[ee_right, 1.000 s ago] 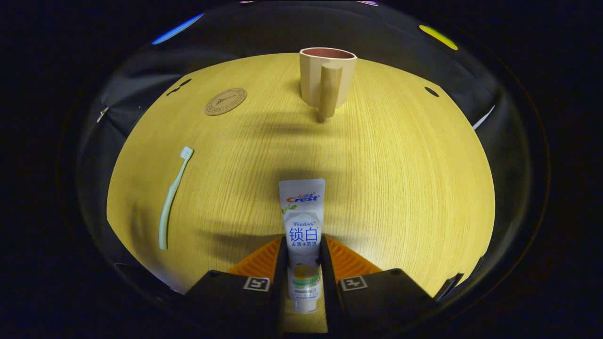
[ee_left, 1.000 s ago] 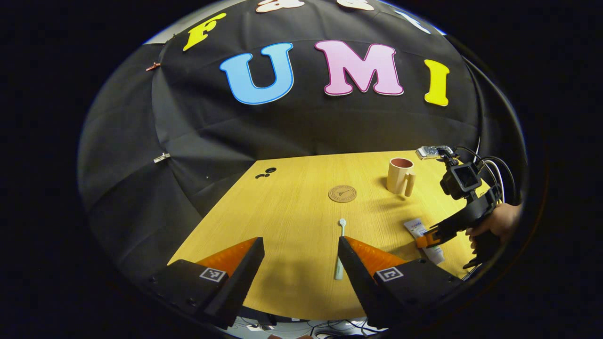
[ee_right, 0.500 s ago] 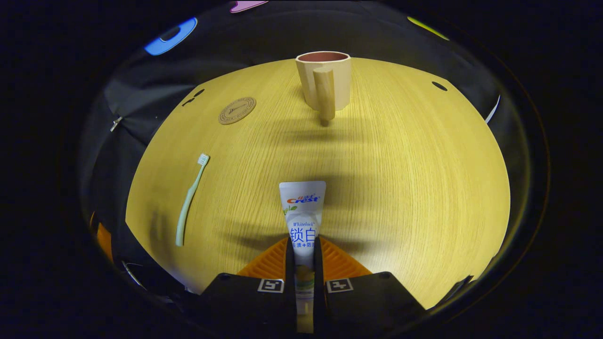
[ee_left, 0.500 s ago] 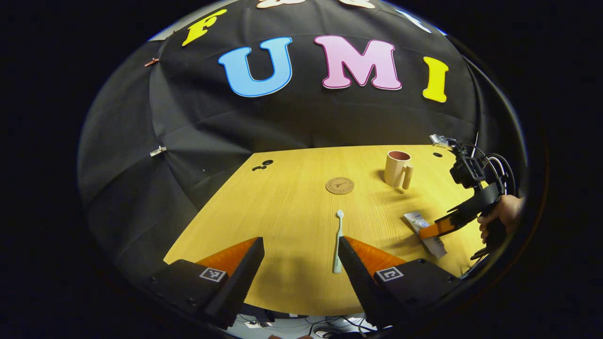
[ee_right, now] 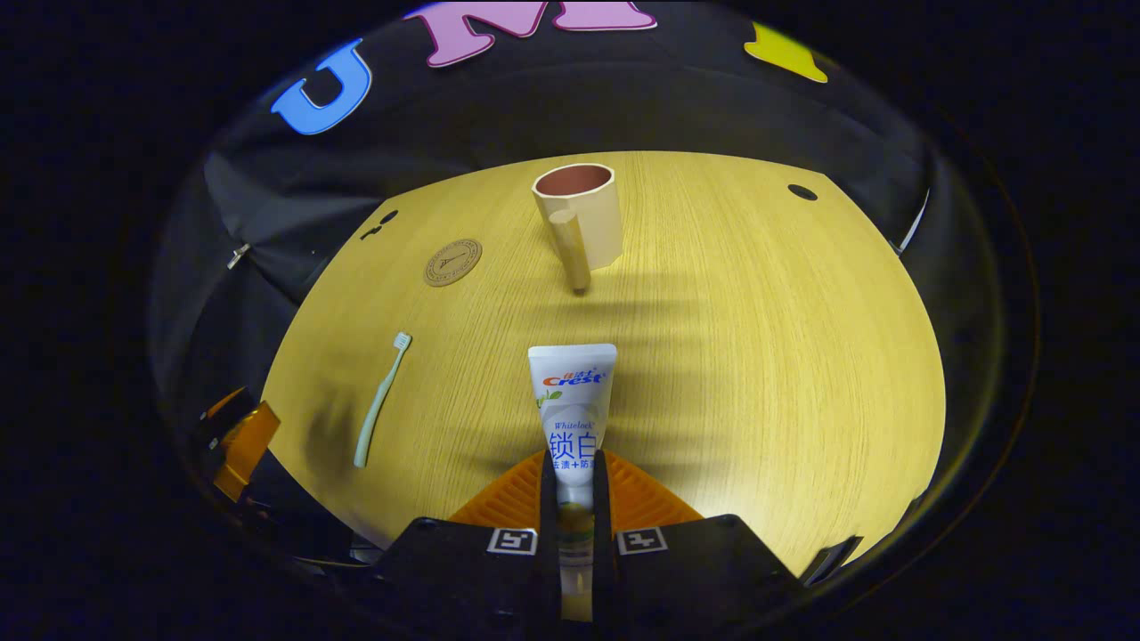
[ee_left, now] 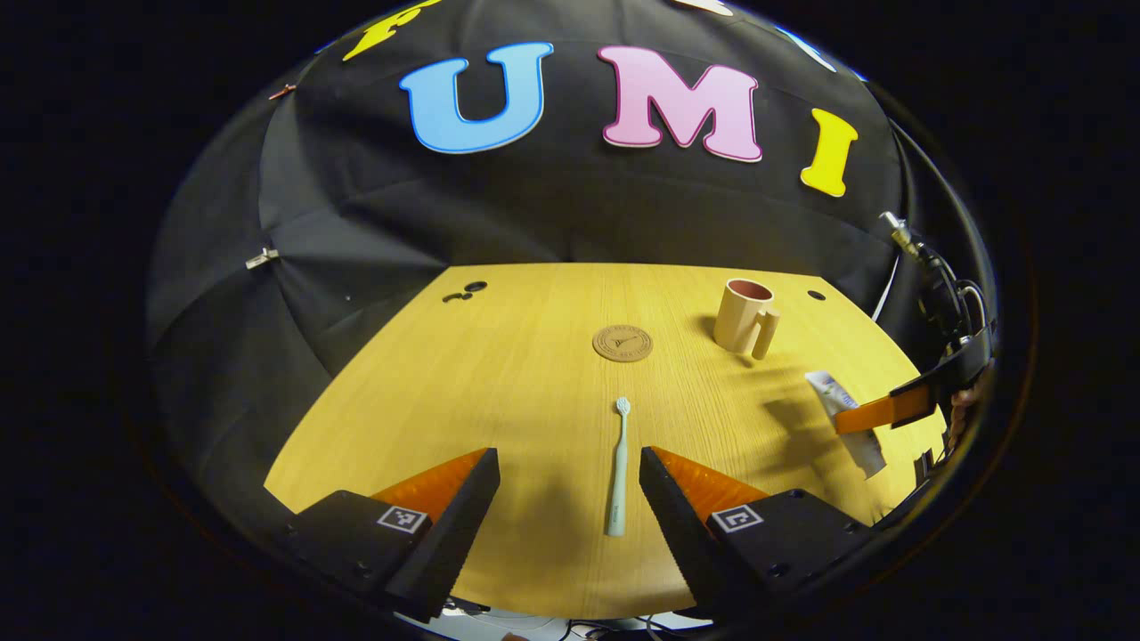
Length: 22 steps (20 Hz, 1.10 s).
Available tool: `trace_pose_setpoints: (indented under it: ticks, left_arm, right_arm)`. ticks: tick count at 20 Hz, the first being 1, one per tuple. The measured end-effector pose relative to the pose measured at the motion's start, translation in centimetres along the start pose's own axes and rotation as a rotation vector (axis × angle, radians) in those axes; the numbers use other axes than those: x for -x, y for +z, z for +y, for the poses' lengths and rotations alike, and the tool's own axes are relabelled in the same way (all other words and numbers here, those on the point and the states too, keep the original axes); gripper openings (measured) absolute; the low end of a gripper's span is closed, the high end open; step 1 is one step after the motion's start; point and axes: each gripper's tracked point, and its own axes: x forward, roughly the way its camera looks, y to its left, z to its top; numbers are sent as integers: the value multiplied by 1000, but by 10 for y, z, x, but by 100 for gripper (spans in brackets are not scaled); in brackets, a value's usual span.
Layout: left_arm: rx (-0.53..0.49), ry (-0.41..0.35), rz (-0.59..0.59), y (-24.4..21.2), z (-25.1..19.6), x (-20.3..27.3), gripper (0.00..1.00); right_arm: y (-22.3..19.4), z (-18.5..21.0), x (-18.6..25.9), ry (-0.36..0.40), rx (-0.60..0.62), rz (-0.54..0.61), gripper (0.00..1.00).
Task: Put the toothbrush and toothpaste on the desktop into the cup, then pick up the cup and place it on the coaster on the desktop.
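Right gripper view: the toothpaste (ee_right: pixel 573 401) is clamped between the right claw (ee_right: pixel 575 499) fingers, raised off the surface (ee_right: pixel 757 356), cup (ee_right: pixel 581 218) ahead. The toothbrush (ee_left: pixel 617 467) lies between the left claw's (ee_left: pixel 568 494) spread fingers; the coaster (ee_left: pixel 622 343) sits beyond.

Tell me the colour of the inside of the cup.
The cup is reddish-brown inside, beige outside; the right gripper view shows it best.
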Motion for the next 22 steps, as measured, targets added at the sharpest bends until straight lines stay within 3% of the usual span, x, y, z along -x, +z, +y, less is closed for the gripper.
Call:
trace_pose_setpoints:
  ticks: [4,12,14,18,21,22]
  left_arm:
    - [-62,-53,69,-23,-22,-39,100]
    - [-21,-60,261,-69,-31,-91,99]
    - [-20,-72,263,-64,-31,-95,98]
    - [-55,-109,365,-64,-38,-101,84]
    - [-85,-129,452,-63,-46,-101,61]
    - [-104,-141,469,-63,-49,-102,60]
  right_arm:
    - [-3,-19,19,-14,24,-23,18]
    - [-23,-50,34,-42,-25,-12,17]
    - [-28,-50,34,-25,-40,-3,18]
    - [-30,-50,31,-6,-57,2,18]
    - [-21,-44,27,16,-76,-7,18]
    - [-18,-43,26,21,-79,-11,18]
